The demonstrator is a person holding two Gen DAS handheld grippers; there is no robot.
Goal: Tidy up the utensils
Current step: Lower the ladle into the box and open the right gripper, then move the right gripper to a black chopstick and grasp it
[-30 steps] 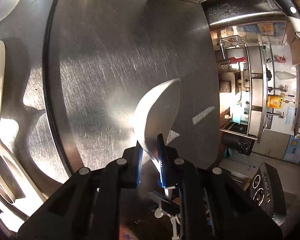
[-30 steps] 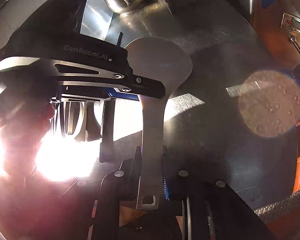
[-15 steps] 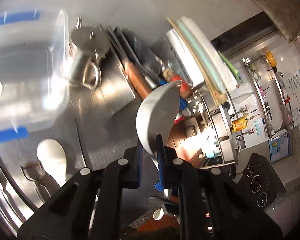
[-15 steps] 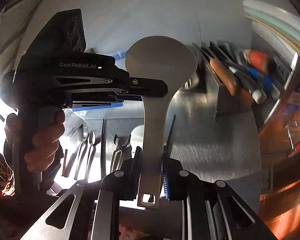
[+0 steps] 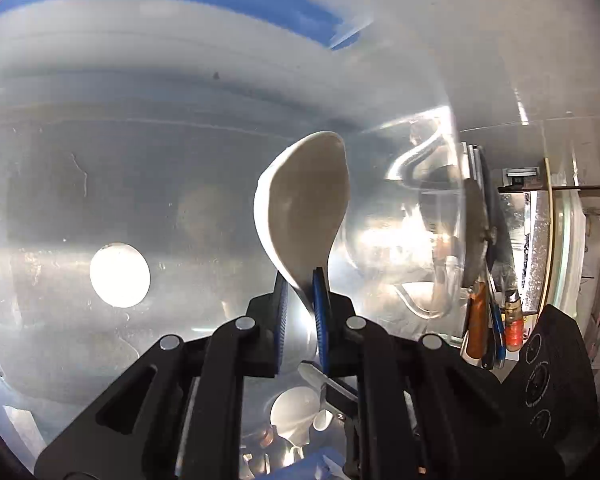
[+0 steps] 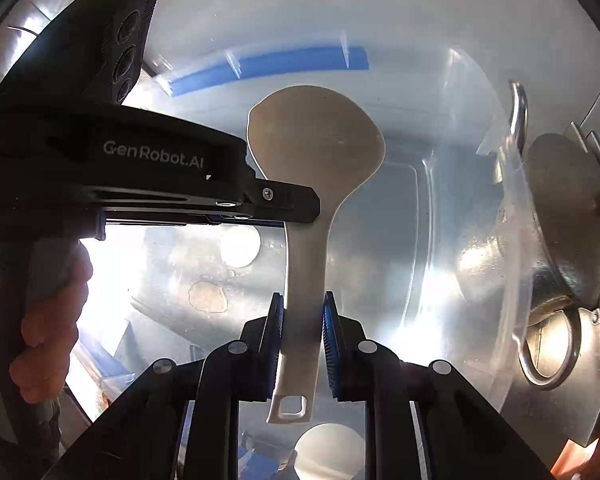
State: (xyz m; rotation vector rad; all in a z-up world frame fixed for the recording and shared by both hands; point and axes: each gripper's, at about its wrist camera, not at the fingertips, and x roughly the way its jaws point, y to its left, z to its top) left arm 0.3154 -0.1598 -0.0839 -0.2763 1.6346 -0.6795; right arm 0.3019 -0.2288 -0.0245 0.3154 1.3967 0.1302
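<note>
One white rice paddle (image 6: 314, 152) is held by both tools at once. In the right wrist view its full outline shows: round blade uppermost, handle running down between the blue pads of the right gripper (image 6: 302, 344), whose jaws are clenched on the lower handle, the hanging slot protruding below them. The left gripper (image 6: 284, 216) enters that view from the left, its black body marked "GenRobot.AI", and meets the paddle at the neck just under the blade; the person's left hand (image 6: 48, 320) grips its handle (partly washed out by glare).

The left wrist view shows the same rice paddle (image 5: 306, 216) edge-on, the blade turned sideways, its neck clamped between the jaws of the left gripper (image 5: 300, 312). This view alone shows several handled tools (image 5: 494, 328) standing at the right edge, brown, blue and red among them; their exact number cannot be told.

Behind the paddle in both views lies a clear plastic container (image 5: 140, 152) with blue trim. The right wrist view alone shows a metal vessel with a ring handle (image 6: 556, 344) beside it.

Count: one paddle, two grippers, one container, one metal vessel.
</note>
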